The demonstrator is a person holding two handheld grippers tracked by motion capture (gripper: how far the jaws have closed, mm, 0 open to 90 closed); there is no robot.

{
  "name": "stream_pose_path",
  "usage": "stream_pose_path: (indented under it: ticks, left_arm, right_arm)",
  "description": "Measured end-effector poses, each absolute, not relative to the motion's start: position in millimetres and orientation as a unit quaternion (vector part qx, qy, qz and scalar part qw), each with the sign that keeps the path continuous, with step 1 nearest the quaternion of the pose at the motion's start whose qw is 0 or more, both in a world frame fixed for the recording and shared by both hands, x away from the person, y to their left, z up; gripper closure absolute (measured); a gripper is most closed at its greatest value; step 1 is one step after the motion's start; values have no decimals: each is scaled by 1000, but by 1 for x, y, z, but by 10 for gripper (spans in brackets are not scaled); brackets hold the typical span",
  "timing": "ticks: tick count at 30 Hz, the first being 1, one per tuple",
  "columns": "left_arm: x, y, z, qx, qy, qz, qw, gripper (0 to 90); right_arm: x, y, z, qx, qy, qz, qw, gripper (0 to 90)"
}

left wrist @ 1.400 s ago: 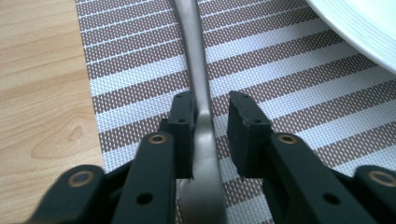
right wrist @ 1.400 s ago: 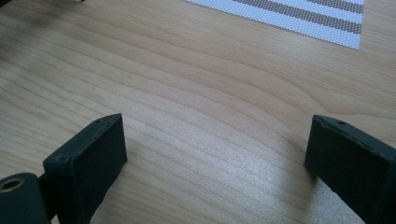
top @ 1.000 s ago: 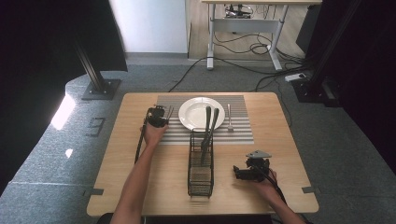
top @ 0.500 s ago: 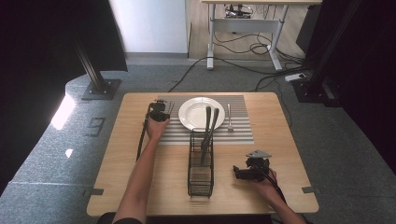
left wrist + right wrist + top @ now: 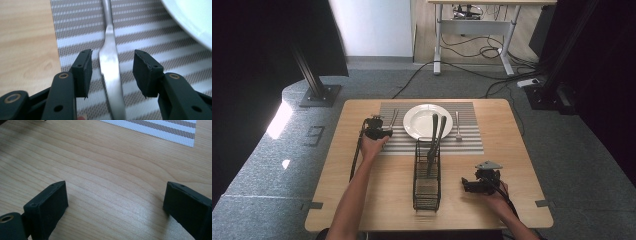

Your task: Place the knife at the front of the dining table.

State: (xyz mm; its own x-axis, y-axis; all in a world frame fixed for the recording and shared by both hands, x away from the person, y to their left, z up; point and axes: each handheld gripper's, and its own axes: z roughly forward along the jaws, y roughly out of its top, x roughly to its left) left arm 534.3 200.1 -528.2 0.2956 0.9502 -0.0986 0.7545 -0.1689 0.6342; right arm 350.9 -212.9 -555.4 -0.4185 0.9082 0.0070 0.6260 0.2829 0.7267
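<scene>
On surface, high view: left gripper (image 5: 378, 131) is seen at the left edge of the striped placemat (image 5: 469, 142), beside the white plate (image 5: 428, 121); a knife (image 5: 394, 118) is laid on the placemat just left of the plate.
Caddy: a black wire caddy (image 5: 427, 175) is stood near the surface middle, two utensils (image 5: 435, 136) upright in it.
Fork: a fork (image 5: 457, 125) is laid right of the plate.
Right gripper (image 5: 479, 184): rested on bare wood, right of the caddy.
Left gripper view: jaws have just been opening; knife (image 5: 110, 65) is seen lying between the pads, untouched, flat on the placemat (image 5: 150, 32), plate (image 5: 192, 20) at upper right.
Right gripper view: jaws are spread wide over bare surface (image 5: 112, 175), nothing between; placemat corner (image 5: 170, 130) is seen beyond.
</scene>
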Motion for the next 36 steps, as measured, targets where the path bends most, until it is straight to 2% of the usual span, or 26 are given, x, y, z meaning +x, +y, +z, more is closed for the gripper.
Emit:
stream_pose_path:
  ticks: [9, 36]
  left_arm:
    - [515, 201, -533, 748, 563, 151, 317, 523]
    - [509, 191, -535, 751, 553, 149, 328, 512]
  right_arm:
    - [351, -213, -555, 496, 773, 334, 212, 56]
    - [350, -212, -555, 498, 772, 334, 211, 57]
